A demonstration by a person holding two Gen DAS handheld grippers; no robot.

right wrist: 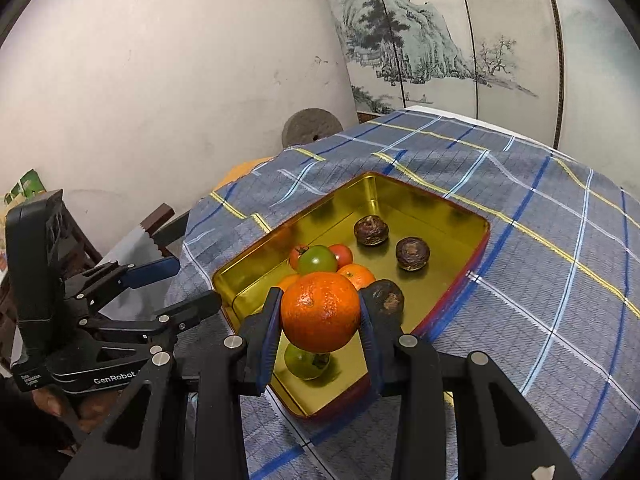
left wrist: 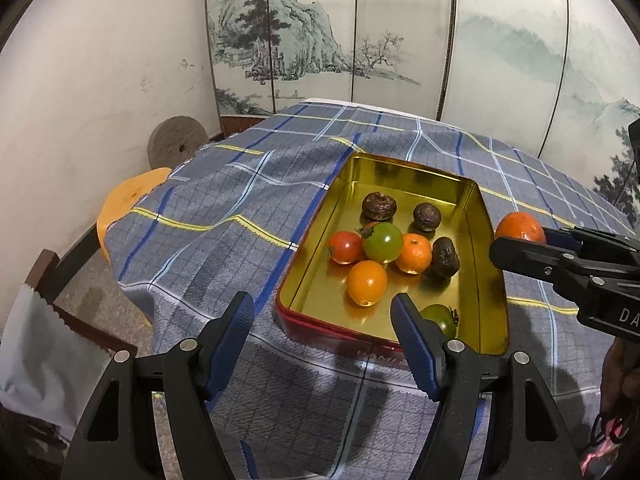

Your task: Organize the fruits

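A gold tin [left wrist: 496,280] [right wrist: 452,204] with a red outside lies on the checked tablecloth. In it are several fruits: a green tomato [left wrist: 383,242] [right wrist: 317,260], a red tomato [left wrist: 346,247], small oranges [left wrist: 367,283], dark brown fruits [left wrist: 379,206] [right wrist: 412,254], and another green tomato [left wrist: 440,318] [right wrist: 305,362] near the front wall. My right gripper [right wrist: 320,312] [left wrist: 520,246] is shut on a large orange [right wrist: 320,310] [left wrist: 520,229], held over the tin's near end. My left gripper [left wrist: 322,344] [right wrist: 188,284] stands open and empty by the tin's front left corner.
The blue-grey checked tablecloth [left wrist: 224,216] [right wrist: 540,240] covers the table. An orange stool [left wrist: 128,200], a round stone disc [left wrist: 176,144] and a dark wooden chair [left wrist: 60,280] stand to the left. A painted folding screen [left wrist: 360,40] and a white wall are behind.
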